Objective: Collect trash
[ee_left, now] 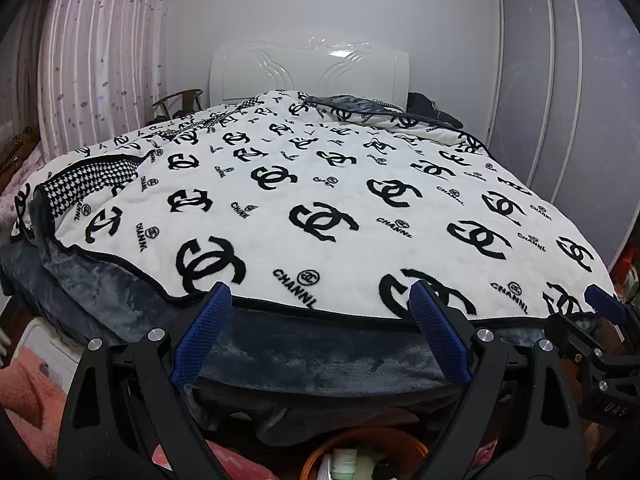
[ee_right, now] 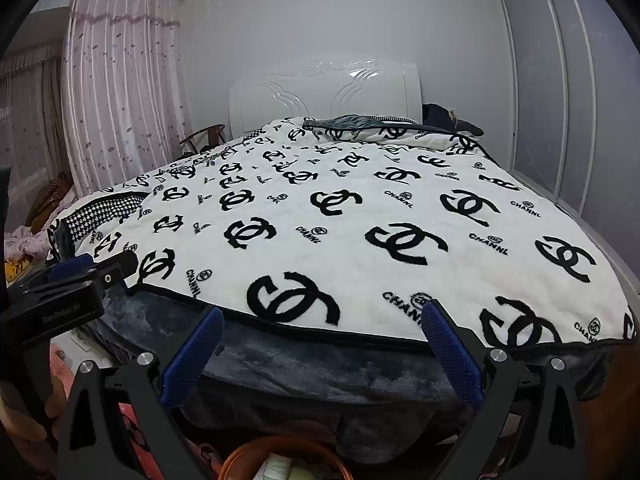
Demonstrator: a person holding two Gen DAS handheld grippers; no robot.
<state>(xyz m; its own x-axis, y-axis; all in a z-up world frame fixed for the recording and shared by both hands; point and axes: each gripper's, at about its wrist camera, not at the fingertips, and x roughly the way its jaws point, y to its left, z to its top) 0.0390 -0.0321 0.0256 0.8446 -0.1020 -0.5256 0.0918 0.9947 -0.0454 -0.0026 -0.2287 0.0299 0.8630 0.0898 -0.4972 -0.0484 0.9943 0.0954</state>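
Both grippers hover at the foot of a bed, side by side. My left gripper [ee_left: 320, 296] is open and empty, its blue pads [ee_left: 200, 336] wide apart; it also shows at the left of the right wrist view [ee_right: 86, 268]. My right gripper [ee_right: 322, 318] is open and empty; its tip shows at the right of the left wrist view [ee_left: 604, 300]. Below the grippers sits a round orange-brown bin [ee_left: 404, 442] holding pale paper and packaging trash [ee_left: 346, 460]; it also shows in the right wrist view [ee_right: 240, 460]. No loose trash shows on the bed.
The bed carries a white blanket with black logos [ee_left: 320, 200] over a grey-blue plush layer [ee_left: 304, 356]. A white headboard [ee_left: 308, 68] stands behind. Pink curtains [ee_left: 100, 60] hang left, wardrobe sliding doors [ee_left: 560, 80] right. A wooden chair [ee_left: 180, 100] stands beside the bed.
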